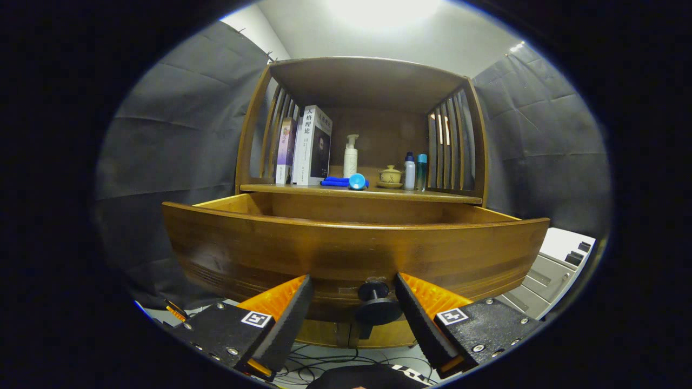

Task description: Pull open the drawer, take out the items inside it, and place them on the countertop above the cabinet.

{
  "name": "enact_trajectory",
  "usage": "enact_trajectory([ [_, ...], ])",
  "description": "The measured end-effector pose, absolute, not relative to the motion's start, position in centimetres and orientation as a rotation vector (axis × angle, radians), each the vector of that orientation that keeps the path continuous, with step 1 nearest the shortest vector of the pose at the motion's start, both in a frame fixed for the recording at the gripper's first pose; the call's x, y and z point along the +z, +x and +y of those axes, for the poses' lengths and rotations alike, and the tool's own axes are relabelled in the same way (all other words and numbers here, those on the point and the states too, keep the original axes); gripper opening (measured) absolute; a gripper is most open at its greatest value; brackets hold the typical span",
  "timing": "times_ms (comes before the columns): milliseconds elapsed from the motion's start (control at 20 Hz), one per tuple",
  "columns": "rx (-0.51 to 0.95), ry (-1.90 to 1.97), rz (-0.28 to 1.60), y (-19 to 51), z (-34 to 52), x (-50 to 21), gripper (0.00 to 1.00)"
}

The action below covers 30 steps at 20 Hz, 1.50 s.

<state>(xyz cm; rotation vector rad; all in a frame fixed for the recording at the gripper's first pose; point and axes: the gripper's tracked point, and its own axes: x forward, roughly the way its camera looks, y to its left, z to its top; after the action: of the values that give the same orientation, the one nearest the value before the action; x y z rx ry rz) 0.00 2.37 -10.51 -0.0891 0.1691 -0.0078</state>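
Observation:
The wooden drawer [351, 251] stands pulled out toward me, its curved front panel filling the space ahead of the fingers. Its black round knob [377, 302] sits between my fingertips, nearer the right finger. My gripper [354, 286] is open, the orange-and-black fingers [289, 310] spread on either side of the knob with gaps to it. The drawer's inside is hidden behind the front panel. Above the drawer lies the countertop [432, 196] of the cabinet.
On the countertop stand two books [311, 146], a white pump bottle [351, 156], a blue cloth with a blue cup [346, 182], a small teapot [390, 176] and two small bottles [415, 171]. Slatted sides enclose the shelf. Cables lie on the floor below.

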Motion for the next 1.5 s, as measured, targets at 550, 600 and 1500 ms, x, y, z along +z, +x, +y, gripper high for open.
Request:
enact_trajectory([
  [550,-0.031,-0.028,0.18,4.4,2.7,-9.9,0.95],
  [600,-0.034,-0.022,0.168,5.0,2.8,-9.6,0.95],
  [1500,-0.039,-0.025,0.171,11.3,2.4,-10.4,0.95],
])
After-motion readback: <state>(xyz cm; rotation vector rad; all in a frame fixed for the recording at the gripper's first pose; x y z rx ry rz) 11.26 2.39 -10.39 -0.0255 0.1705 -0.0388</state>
